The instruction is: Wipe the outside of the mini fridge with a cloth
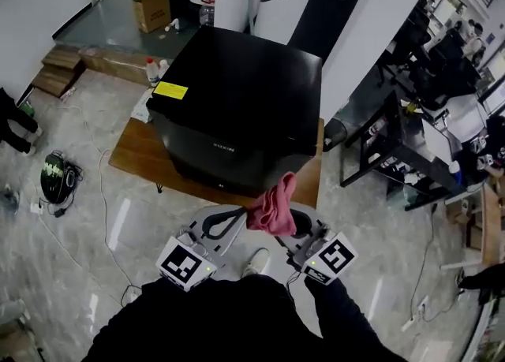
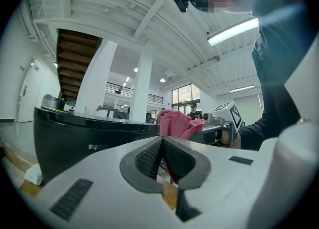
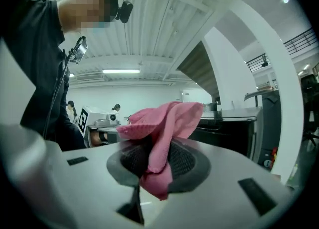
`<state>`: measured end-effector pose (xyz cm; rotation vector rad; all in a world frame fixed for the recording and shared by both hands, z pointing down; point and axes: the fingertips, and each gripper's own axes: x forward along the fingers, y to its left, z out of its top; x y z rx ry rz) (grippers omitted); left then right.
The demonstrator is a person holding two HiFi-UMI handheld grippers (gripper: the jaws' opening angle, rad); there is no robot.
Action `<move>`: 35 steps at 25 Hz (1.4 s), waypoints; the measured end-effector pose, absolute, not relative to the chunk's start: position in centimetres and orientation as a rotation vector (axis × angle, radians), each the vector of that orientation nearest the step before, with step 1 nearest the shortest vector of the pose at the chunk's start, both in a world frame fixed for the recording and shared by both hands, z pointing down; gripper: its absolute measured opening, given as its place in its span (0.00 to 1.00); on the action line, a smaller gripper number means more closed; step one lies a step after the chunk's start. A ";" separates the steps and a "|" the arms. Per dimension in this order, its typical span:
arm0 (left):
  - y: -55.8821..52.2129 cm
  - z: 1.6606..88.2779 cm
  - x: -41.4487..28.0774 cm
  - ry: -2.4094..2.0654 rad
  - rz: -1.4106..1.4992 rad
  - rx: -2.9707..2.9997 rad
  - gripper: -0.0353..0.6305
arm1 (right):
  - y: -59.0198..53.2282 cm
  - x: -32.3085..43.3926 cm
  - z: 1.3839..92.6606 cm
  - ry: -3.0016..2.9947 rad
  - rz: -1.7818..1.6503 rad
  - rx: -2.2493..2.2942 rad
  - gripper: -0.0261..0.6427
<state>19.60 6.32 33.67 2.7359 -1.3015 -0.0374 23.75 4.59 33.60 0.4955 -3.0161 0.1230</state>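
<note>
Right tongs (image 3: 152, 155) are pinching the pink cloth (image 3: 167, 120), which bunches upward. Left tongs (image 2: 163, 155) are pressed together, empty (just alongside). The mini fridge (image 1: 237, 108) sits dead ahead of the right tongs, front face nearest.

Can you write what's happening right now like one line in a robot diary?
right gripper: shut on pink cloth | left gripper: jaws together, beside cloth | mini fridge: just ahead, on wooden board
</note>
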 end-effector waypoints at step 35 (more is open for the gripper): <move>8.0 34.9 -26.2 -1.915 -0.041 2.376 0.06 | 6.5 -23.0 36.1 -3.116 0.150 0.013 0.17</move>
